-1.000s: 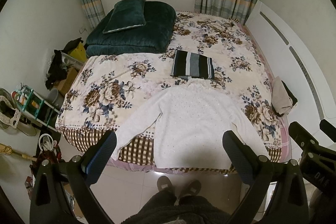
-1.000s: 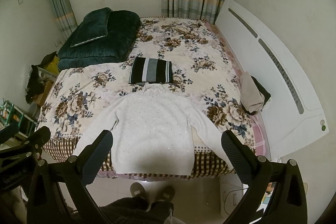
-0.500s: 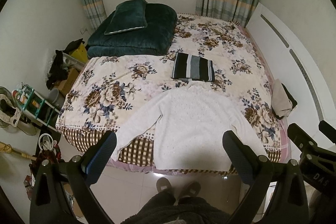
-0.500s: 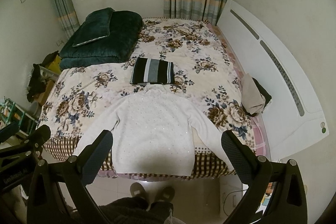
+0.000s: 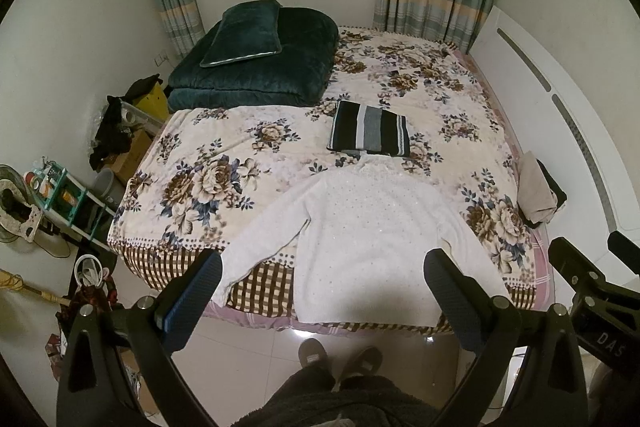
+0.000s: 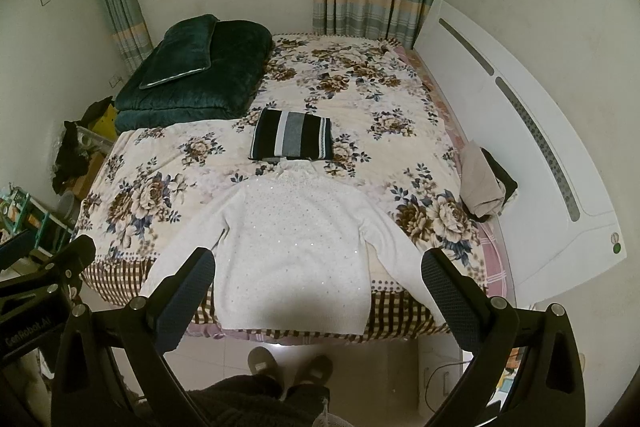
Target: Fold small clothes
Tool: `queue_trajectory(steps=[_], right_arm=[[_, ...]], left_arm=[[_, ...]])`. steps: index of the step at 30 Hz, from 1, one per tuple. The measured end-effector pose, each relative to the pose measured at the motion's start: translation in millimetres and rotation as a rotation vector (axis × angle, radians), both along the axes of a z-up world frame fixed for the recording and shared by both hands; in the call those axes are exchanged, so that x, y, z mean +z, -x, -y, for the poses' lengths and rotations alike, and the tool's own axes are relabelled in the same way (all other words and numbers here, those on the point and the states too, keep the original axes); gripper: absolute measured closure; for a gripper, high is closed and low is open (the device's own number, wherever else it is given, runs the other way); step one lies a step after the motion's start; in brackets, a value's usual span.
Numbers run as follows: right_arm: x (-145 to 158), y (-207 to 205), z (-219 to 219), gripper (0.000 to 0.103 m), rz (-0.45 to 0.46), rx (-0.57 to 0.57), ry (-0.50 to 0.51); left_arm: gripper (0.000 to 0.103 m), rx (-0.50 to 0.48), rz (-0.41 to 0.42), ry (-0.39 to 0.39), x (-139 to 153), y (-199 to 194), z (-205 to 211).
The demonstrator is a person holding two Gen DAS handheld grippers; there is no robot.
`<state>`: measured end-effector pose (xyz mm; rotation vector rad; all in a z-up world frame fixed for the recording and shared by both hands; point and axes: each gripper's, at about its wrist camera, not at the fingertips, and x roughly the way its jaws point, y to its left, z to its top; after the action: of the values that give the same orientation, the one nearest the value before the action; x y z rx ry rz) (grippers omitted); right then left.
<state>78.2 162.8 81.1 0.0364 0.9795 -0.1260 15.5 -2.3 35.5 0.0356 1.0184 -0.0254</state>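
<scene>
A white long-sleeved sweater (image 5: 368, 239) (image 6: 296, 243) lies flat, face up, at the near edge of the flowered bed (image 5: 224, 163) (image 6: 380, 99), sleeves spread, its hem hanging over the edge. Behind its collar rests a folded black, grey and white striped garment (image 5: 370, 131) (image 6: 292, 139). My left gripper (image 5: 322, 269) is open, held well above the sweater's hem, touching nothing. My right gripper (image 6: 318, 267) is open too, high over the same hem with empty fingers. Each gripper's body shows at the side of the other's view.
A dark green folded quilt with a pillow (image 5: 256, 63) (image 6: 196, 75) fills the bed's far left. Beige and black clothes (image 5: 538, 195) (image 6: 484, 187) lie against the white headboard (image 6: 532, 163). Shelves and clutter (image 5: 60, 195) stand on the floor at left. A person's slippered feet (image 6: 288, 367) are below.
Both views have tilted up slightly, so the bed and sweater sit a little lower in the frames. The clothes have not moved and both grippers stay open.
</scene>
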Motion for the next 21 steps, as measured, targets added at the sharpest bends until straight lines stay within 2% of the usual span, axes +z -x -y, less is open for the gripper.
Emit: queue_trajectory(steps=[21], right_arm=[[-0.6, 1.0, 0.3, 0.0, 0.004, 0.0, 0.001]], left_arm=[[0.0, 0.002, 0.003, 0.003, 1.0, 2.1, 1.1]])
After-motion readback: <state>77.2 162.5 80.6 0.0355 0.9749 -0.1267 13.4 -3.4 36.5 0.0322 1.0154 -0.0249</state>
